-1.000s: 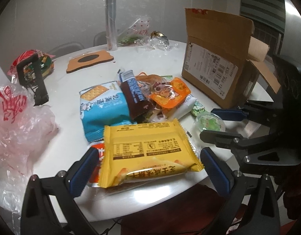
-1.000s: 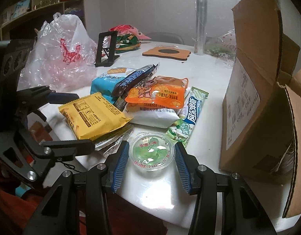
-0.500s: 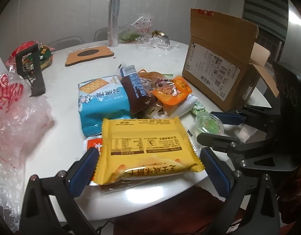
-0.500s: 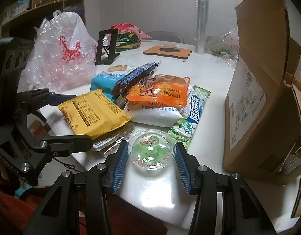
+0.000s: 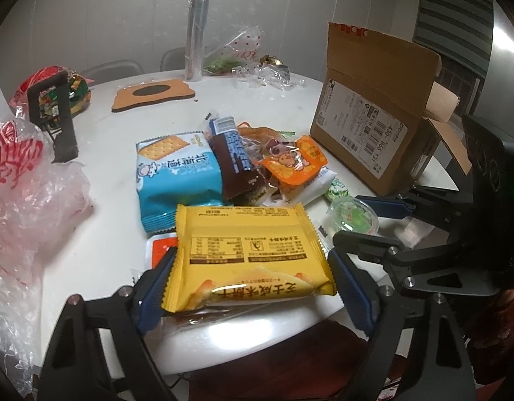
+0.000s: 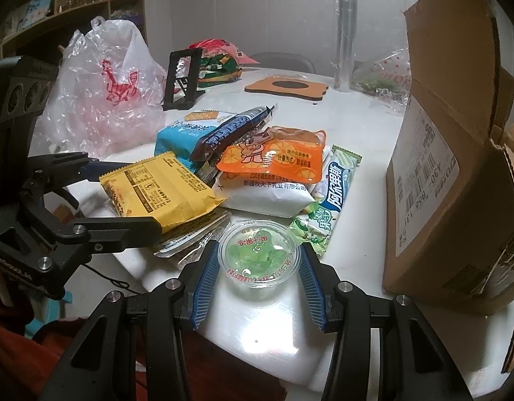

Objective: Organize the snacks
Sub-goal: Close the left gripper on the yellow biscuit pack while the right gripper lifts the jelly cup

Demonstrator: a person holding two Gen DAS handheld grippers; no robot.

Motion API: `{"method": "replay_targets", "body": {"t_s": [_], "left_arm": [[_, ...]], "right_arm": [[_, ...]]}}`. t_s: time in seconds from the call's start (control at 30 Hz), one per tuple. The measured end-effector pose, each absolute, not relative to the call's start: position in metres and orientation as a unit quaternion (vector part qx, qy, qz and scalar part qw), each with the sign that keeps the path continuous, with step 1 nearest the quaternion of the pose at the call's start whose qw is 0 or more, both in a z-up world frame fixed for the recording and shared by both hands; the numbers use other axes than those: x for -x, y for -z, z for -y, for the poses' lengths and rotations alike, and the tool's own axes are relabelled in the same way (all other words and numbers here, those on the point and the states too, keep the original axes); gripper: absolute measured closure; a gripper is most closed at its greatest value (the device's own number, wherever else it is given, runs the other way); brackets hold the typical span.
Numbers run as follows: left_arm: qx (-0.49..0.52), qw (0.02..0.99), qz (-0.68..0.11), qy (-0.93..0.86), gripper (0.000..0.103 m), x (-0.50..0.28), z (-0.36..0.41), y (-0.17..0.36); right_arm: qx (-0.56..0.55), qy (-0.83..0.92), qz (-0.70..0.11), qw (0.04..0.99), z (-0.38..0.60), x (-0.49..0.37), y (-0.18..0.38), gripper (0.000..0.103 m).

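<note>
White table (image 5: pixel 100 220), box label (image 5: pixel 363 127) "B66 131"

Snack pile sits mid-table (image 5: pixel 100 244): the biscuit packet (image 5: pixel 248 254) lies at the near edge, on top of other wrappers, with the cracker bag (image 5: pixel 178 180) behind it. The jelly cup (image 6: pixel 258 255) stands right of the pile at the near edge. The cardboard box (image 6: pixel 457 180) stands further right; the plastic bag (image 6: pixel 103 97) sits at the left.

Yellow biscuit packet (image 5: pixel 250 254), blue cracker pack (image 5: pixel 176 180) (cracker print), brown box (image 5: pixel 373 127)
</note>
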State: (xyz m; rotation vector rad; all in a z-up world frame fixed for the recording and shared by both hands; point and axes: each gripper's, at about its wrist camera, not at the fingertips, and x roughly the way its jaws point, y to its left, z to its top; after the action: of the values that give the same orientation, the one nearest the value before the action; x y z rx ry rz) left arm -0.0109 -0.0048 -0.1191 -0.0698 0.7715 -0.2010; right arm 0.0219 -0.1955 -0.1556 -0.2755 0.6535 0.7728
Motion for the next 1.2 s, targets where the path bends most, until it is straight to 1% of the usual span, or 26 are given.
{"method": "replay_targets", "body": {"t_s": [0.3, 0.57, 0.87, 1.2], "left_arm": [[0.04, 0.923, -0.367, 0.105, 0.022, 0.016, 0.004, 0.112], [0.036, 0.93, -0.348, 0.112, 0.023, 0.023, 0.005, 0.097], [0.024, 0.944, -0.307, 0.117, 0.023, 0.029, 0.003, 0.066], [0.011, 0.962, -0.25, 0.11, 0.023, 0.024, -0.008, 0.02]], "right_arm": [[0.134, -0.368, -0.303, 0.869, 0.196, -0.019, 0.149, 0.06], [0.137, -0.369, -0.295, 0.871, 0.196, -0.016, 0.143, 0.06], [0.142, -0.373, -0.274, 0.875, 0.196, -0.009, 0.124, 0.06], [0.146, -0.39, -0.231, 0.879, 0.193, 0.004, 0.085, 0.06]]}}
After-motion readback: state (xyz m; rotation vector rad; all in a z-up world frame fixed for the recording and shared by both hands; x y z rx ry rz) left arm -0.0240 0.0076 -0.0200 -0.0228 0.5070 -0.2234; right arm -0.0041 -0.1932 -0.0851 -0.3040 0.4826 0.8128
